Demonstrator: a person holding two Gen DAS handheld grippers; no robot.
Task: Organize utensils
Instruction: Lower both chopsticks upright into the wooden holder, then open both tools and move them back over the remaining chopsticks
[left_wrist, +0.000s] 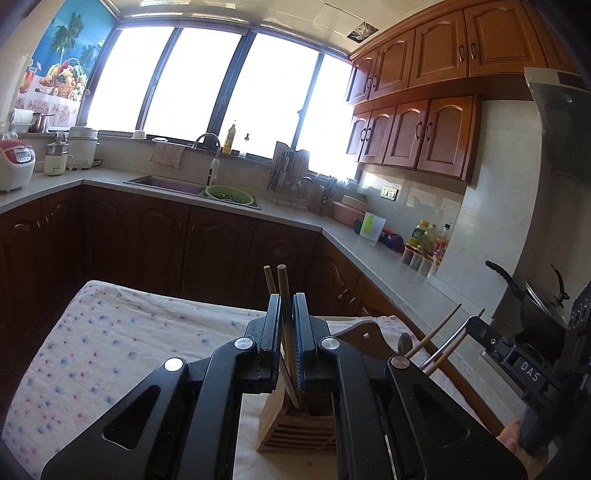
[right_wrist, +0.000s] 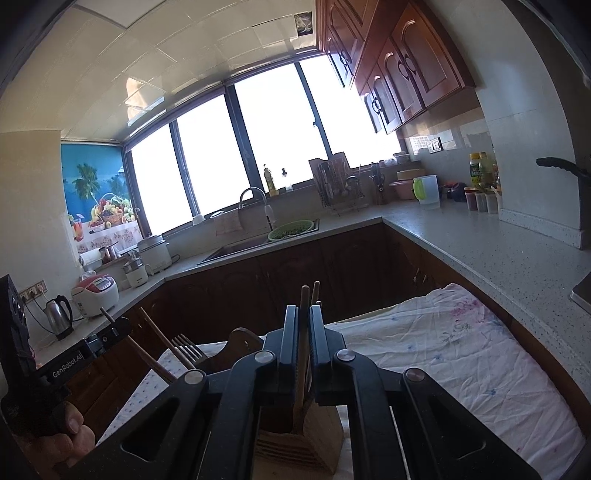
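Note:
A wooden slatted utensil holder (left_wrist: 291, 424) stands on a cloth-covered table (left_wrist: 110, 350); it also shows in the right wrist view (right_wrist: 306, 435). My left gripper (left_wrist: 286, 306) is shut on a pair of wooden chopsticks (left_wrist: 282, 284) whose lower ends reach into the holder. My right gripper (right_wrist: 303, 314) is shut on another pair of wooden chopsticks (right_wrist: 306, 295) standing in the holder. A spoon (left_wrist: 404, 341) and more chopsticks (left_wrist: 439, 328) lean in the holder's right side. A fork (right_wrist: 188, 350) shows in the right wrist view.
A wooden board (left_wrist: 365, 339) lies behind the holder. Kitchen counters (right_wrist: 480, 251) wrap around, with a sink (left_wrist: 166, 182), a green colander (left_wrist: 229, 194), a dish rack (left_wrist: 288, 173), bottles (left_wrist: 428, 240), a rice cooker (right_wrist: 96, 290) and a kettle (right_wrist: 59, 317). A wok (left_wrist: 535, 295) sits right.

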